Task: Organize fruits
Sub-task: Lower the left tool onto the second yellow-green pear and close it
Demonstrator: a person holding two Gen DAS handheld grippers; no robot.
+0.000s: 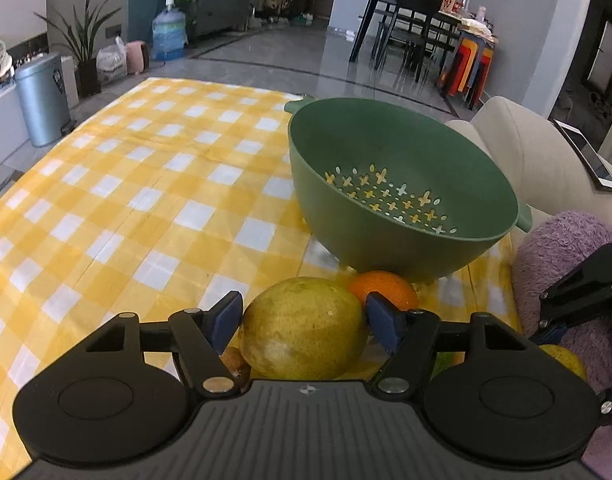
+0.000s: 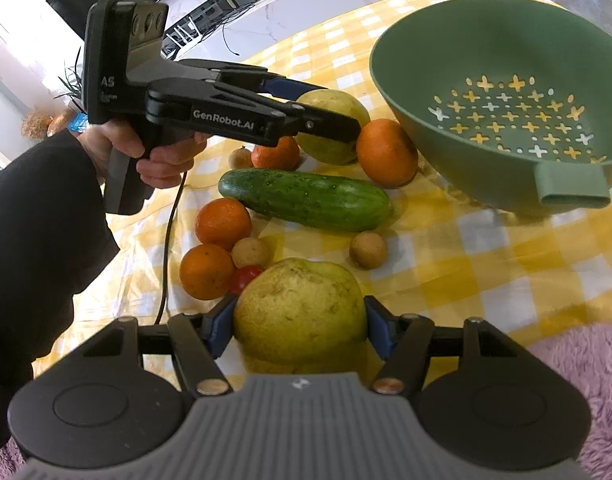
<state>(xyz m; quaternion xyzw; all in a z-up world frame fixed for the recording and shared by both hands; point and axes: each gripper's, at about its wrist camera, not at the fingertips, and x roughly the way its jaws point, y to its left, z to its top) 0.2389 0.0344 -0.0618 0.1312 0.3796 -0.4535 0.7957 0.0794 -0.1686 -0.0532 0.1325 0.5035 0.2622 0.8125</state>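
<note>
A yellow-and-white checked tablecloth is being used as the work surface. A green colander is standing on it, with fruit lying just in front: oranges, a cucumber, small brown round fruits and a red tomato. A yellow-green pear is being pinched between the blue pads of the left gripper, beside an orange. Another pear is being clamped by the right gripper near the table edge. Beyond the table, grey tile floor, a bin, a water jug, a potted plant and a dining table with chairs are being seen. A purple fluffy cushion is lying at the right.
</note>
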